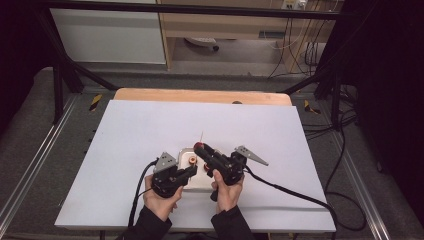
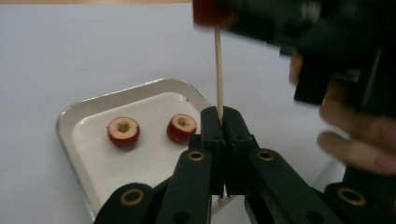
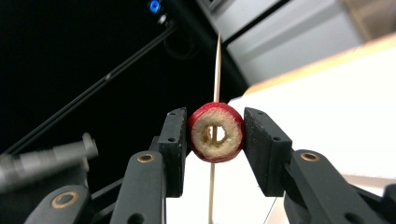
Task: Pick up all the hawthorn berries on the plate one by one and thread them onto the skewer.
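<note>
Centrally, my left tongs (image 2: pixel 219 122) are clenched on an upright wooden skewer (image 2: pixel 218 65). My right tongs (image 3: pixel 215 133) grasp a cored red fruit ring (image 3: pixel 216 132), threaded on that skewer at 12 o'clock above. Two more fruit rings (image 2: pixel 123 130) lie in the metal tray (image 2: pixel 70 116) on the tabletop (image 1: pixel 140 130).

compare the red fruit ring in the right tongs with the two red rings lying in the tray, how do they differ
The fruit ring in the right tongs is gripped on its sides and held up in the air; the two rings lie loose on the tray. The held ring has the wooden skewer running through its hole, pinched by the left tongs; the tray rings have empty holes. All three share red skin and pale cored centres.
</note>
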The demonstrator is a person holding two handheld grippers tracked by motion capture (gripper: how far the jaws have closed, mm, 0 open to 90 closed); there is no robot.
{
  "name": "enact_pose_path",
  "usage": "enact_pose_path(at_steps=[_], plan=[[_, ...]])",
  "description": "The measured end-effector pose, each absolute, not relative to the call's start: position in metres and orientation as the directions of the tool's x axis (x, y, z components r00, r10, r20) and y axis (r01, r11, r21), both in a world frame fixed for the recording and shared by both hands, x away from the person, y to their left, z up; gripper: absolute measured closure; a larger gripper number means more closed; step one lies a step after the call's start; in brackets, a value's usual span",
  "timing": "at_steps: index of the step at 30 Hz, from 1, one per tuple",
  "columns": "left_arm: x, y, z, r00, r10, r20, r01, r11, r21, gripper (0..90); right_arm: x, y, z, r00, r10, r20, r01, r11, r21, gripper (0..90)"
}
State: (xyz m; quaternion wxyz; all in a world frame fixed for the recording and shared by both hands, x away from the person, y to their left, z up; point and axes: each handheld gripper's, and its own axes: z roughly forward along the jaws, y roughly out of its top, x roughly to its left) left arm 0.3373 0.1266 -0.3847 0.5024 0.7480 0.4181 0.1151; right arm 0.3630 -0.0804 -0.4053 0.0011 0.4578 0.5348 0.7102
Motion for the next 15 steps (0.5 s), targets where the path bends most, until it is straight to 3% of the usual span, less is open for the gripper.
enact_pose_path(at_steps=[15], plan=[[0.343,0.129,-0.391,0.634,0.740,-0.224,0.520,-0.194,0.832,88.8,0.353,-0.071,-0.420,-0.587,0.527,0.614,0.520,-0.336,0.786,60.7]])
